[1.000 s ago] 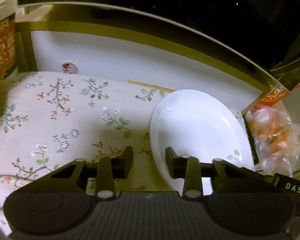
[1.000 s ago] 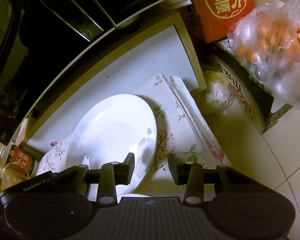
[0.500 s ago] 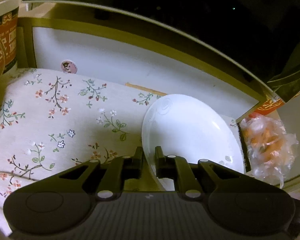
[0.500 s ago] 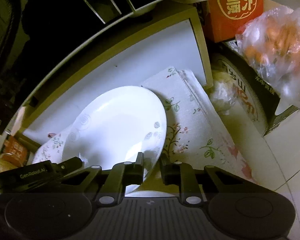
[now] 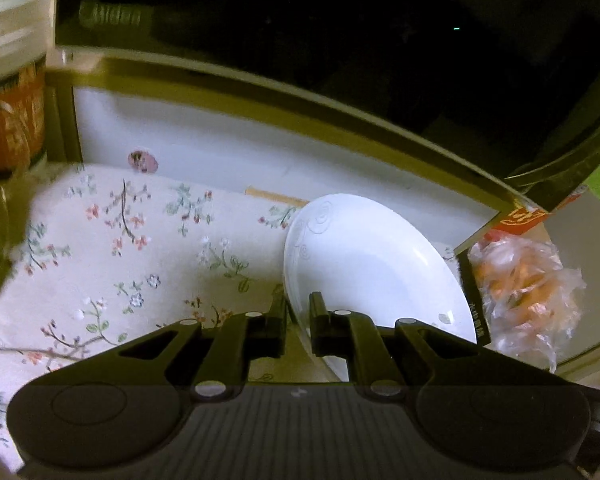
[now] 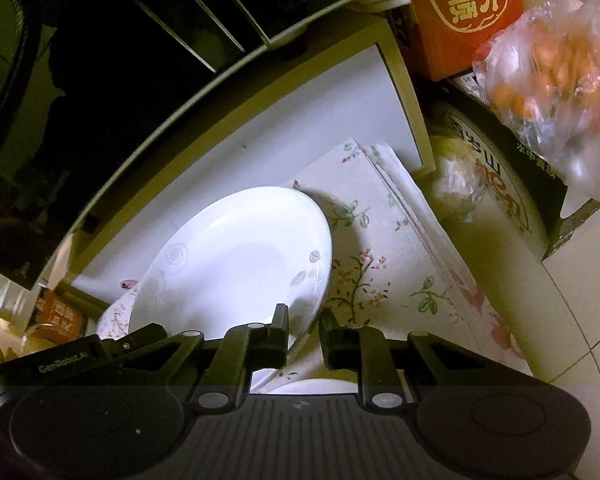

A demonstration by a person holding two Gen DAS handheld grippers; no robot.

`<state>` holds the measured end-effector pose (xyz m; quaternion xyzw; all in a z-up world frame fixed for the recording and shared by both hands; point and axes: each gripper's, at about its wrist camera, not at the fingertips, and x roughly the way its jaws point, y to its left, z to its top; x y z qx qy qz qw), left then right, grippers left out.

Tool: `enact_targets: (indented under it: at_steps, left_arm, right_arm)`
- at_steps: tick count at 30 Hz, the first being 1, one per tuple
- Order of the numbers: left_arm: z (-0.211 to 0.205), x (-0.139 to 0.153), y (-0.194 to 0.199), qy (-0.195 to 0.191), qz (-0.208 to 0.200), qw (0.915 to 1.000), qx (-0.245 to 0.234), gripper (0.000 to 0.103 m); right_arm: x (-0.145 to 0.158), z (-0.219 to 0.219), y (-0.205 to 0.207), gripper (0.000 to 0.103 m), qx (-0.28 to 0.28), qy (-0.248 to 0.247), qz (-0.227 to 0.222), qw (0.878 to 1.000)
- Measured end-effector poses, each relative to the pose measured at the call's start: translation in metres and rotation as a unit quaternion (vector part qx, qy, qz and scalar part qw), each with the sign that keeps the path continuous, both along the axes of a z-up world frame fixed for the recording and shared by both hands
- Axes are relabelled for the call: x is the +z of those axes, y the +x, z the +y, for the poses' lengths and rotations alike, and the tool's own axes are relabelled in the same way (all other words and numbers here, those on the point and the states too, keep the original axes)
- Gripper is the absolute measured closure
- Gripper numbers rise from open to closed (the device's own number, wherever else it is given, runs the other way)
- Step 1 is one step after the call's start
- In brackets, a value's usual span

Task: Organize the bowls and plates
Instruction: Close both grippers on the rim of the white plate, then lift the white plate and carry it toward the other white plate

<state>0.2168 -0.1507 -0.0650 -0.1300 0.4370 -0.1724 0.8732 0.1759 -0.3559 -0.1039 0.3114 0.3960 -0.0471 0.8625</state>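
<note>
On the flowered cloth [image 5: 112, 264], both grippers had just closed. The left gripper [image 5: 298, 326] pinched the round white china plate [image 5: 364, 264] at its 7 o'clock rim, the right gripper [image 6: 304, 336] at 5 o'clock. That plate looked ready to lift.

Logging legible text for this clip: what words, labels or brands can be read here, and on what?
"GenRobot.AI": on the left gripper, seen from the right wrist.
Large gold Chinese characters on the red box: not legible to me.
Print on the black box and dark appliance: too blurred.
</note>
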Motion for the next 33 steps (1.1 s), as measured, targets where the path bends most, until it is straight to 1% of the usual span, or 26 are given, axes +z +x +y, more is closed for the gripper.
enact_targets:
  at_steps: [4, 8, 11, 13, 18, 21, 27, 31, 33]
  left_arm:
    - [0.002, 0.011, -0.014, 0.007, -0.011, 0.9999, -0.005, 0.093]
    - [0.009, 0.02, -0.025, -0.005, -0.004, 1.0, -0.002, 0.093]
    - [0.015, 0.028, -0.033, -0.005, -0.014, 0.9999, 0.003, 0.093]
    - [0.021, 0.033, -0.038, -0.008, -0.014, 0.9998, 0.01, 0.093]
    - [0.037, 0.046, -0.049, -0.016, -0.014, 0.9996, 0.021, 0.093]
    - [0.044, 0.054, -0.059, -0.025, -0.016, 0.9993, 0.023, 0.093]
    - [0.056, 0.071, -0.085, -0.027, -0.023, 0.999, 0.025, 0.093]
    - [0.069, 0.081, -0.108, -0.023, -0.034, 0.9987, 0.031, 0.093]
    - [0.079, 0.083, -0.118, -0.029, -0.032, 0.9983, 0.039, 0.093]
  right_arm:
    - [0.011, 0.001, -0.008, 0.087, 0.004, 0.0, -0.009, 1.0]
    - [0.024, 0.001, -0.019, 0.088, 0.005, -0.001, -0.016, 1.0]
    - [0.034, 0.005, -0.026, 0.088, 0.008, -0.007, -0.022, 1.0]
    - [0.04, 0.011, -0.03, 0.087, 0.016, -0.017, -0.026, 0.999]
    - [0.055, 0.019, -0.037, 0.087, 0.025, -0.011, -0.036, 0.999]
    - [0.069, 0.028, -0.044, 0.087, 0.035, -0.02, -0.041, 0.998]
    - [0.091, 0.041, -0.07, 0.086, 0.048, -0.038, -0.05, 0.997]
    - [0.094, 0.048, -0.093, 0.086, 0.046, -0.023, -0.05, 0.997]
    - [0.096, 0.055, -0.101, 0.086, 0.05, -0.021, -0.052, 0.997]
